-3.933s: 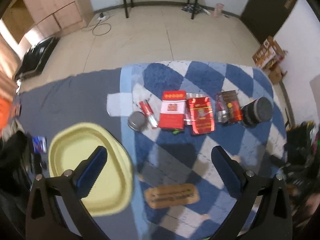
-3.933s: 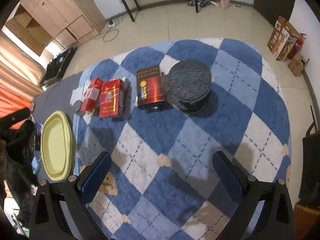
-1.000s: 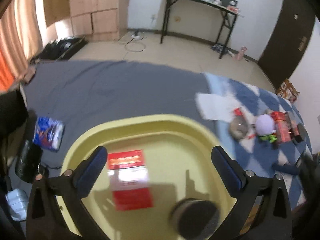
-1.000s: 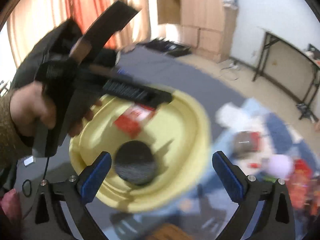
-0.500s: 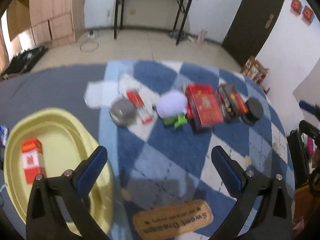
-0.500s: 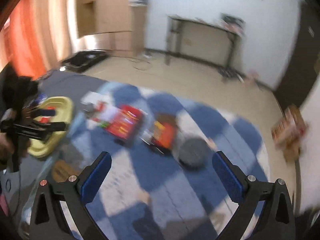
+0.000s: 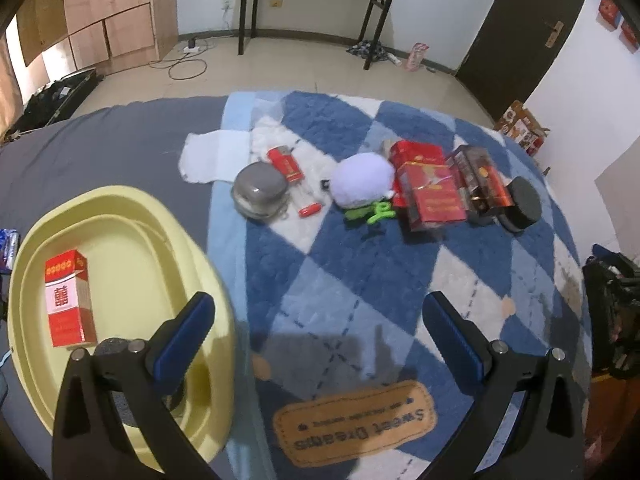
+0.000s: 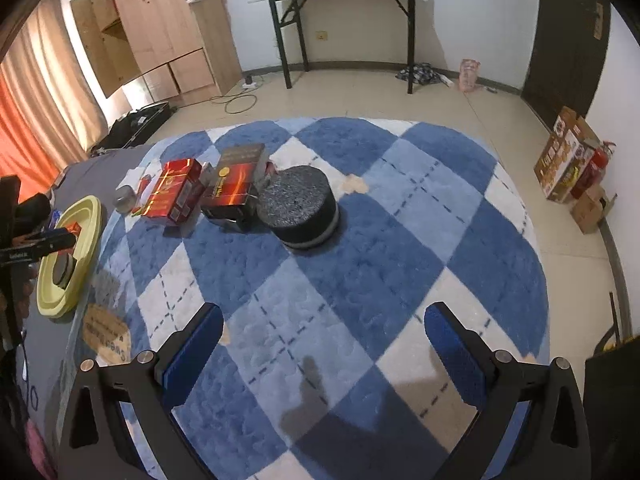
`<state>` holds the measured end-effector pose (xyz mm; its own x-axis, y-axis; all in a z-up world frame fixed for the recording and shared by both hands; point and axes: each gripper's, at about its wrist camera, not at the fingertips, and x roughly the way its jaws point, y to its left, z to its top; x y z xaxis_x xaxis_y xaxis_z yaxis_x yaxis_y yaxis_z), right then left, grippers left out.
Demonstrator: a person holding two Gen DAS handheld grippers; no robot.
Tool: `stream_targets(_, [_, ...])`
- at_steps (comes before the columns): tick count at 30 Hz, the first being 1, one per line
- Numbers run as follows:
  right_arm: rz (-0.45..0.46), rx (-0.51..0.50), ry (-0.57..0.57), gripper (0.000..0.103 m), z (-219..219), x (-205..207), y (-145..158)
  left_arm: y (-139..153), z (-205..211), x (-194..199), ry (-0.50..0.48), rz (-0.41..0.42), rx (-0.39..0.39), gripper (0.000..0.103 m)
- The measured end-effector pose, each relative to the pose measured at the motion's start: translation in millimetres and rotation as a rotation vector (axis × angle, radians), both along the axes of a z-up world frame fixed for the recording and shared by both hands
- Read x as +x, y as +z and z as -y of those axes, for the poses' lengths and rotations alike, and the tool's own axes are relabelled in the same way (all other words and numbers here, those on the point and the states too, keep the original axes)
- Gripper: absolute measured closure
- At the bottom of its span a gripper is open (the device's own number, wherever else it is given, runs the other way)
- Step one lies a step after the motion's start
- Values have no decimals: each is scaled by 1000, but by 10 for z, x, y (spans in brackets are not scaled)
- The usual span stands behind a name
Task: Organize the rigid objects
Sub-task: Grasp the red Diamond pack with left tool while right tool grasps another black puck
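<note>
Both pairs of jaws stand wide apart with nothing between them: the left gripper point(image 7: 318, 330) hangs low in its frame over the rug's edge, the right gripper point(image 8: 324, 338) low over bare blue-and-white checks of the rug point(image 8: 360, 280).

The yellow oval tray point(image 7: 176, 248) sits at lower left in the left view; a red-and-white box point(image 7: 68, 298) lies flat in its left half, and a dark round tin point(image 7: 116, 384) shows partly behind the left finger. Across the frame's middle runs a row on the rug: grey round tin point(image 7: 260, 194), small red packet point(image 7: 285, 164), pale plush toy point(image 7: 362, 178) with green feet, glossy red box point(image 7: 430, 192), dark red box point(image 7: 480, 178), black round container point(image 7: 522, 202).

The right view shows the black container point(image 8: 302, 204) large, near centre, with a speckled top, touching the dark red box point(image 8: 236, 182); the plush is hidden there. The tray point(image 8: 68, 252) appears small at the left edge
</note>
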<state>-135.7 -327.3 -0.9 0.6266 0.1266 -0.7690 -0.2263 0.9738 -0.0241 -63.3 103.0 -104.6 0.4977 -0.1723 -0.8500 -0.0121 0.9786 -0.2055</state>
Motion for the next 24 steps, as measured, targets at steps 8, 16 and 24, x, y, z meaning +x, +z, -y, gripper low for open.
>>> stream_targets(8, [-14, -18, 26, 0, -195, 264, -275, -29, 253, 144, -21, -29, -44, 0])
stream_targets(16, [-14, -66, 59, 0, -417, 761, -539, -161, 857, 599, -79, -14, -68, 0])
stream_targets(24, [17, -133, 68, 1, -511, 1234, -883, -404, 1132, 986, -74, -20, 62, 0])
